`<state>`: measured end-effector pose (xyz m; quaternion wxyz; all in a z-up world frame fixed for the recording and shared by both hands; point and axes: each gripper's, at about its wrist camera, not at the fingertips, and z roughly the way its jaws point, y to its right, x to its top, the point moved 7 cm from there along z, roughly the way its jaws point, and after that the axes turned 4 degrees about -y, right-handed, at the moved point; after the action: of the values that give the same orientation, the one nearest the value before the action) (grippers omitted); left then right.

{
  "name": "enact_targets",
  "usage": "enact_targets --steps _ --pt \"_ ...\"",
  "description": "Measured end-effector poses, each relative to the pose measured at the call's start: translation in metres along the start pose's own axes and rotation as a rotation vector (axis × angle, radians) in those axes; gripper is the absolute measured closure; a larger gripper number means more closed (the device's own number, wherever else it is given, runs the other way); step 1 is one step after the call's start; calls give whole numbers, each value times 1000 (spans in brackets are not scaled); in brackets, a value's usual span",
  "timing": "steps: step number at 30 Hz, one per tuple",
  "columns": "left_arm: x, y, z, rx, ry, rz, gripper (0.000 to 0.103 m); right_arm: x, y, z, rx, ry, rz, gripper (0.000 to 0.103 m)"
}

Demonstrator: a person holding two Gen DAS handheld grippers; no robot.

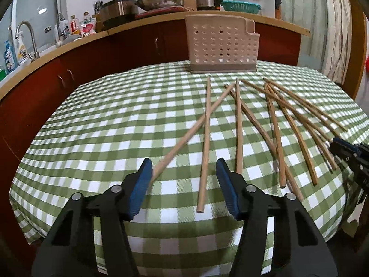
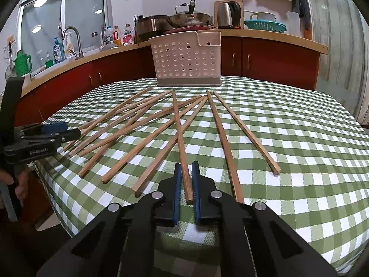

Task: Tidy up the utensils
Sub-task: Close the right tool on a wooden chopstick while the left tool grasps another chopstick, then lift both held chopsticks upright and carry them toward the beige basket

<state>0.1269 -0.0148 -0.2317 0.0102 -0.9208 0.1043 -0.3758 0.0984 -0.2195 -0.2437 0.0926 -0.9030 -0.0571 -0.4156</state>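
Several wooden chopsticks lie fanned out on the green checked tablecloth (image 1: 110, 124). A beige perforated utensil holder (image 1: 221, 43) stands upright at the table's far edge. My left gripper (image 1: 184, 162) hangs low over the near chopstick ends with its jaws apart. One chopstick (image 1: 206, 138) lies between them untouched, and a slanted chopstick (image 1: 191, 133) ends at the left pad. In the right wrist view my right gripper (image 2: 186, 165) is shut on the near end of one chopstick (image 2: 178, 133), which rests on the cloth. The left gripper (image 2: 66, 130) shows at the far left there.
Behind the table runs a red cabinet with a wooden counter (image 2: 276, 38) carrying a kettle (image 2: 227, 11), pans, bottles and a teal colander. A sink tap (image 1: 25, 30) stands at the left. The table's near edge drops off just under both grippers. A hand (image 2: 13, 182) holds the left gripper's handle.
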Motion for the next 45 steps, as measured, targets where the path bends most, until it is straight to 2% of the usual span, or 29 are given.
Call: enact_targets --steps 1,6,8,10,14,19,36,45 --pt "-2 1 1 -4 -3 6 56 0 0 0 0 1 -1 93" --pt "-7 1 3 -25 -1 -2 62 0 -2 0 3 7 -2 93" --pt "-9 1 2 -41 6 -5 71 0 -2 0 5 9 1 93" --pt "-11 3 1 -82 19 -7 85 -1 -1 0 6 11 3 93" --pt "-13 8 0 -81 19 22 95 0 -1 -1 10 16 7 94" --pt "-12 6 -5 -64 25 19 96 4 -3 -9 8 44 1 96" --pt "34 -5 -72 -17 228 2 96 55 -16 -67 -9 212 -25 96" --pt "64 -15 -97 -26 287 -16 96 86 -19 -85 -14 265 -22 96"
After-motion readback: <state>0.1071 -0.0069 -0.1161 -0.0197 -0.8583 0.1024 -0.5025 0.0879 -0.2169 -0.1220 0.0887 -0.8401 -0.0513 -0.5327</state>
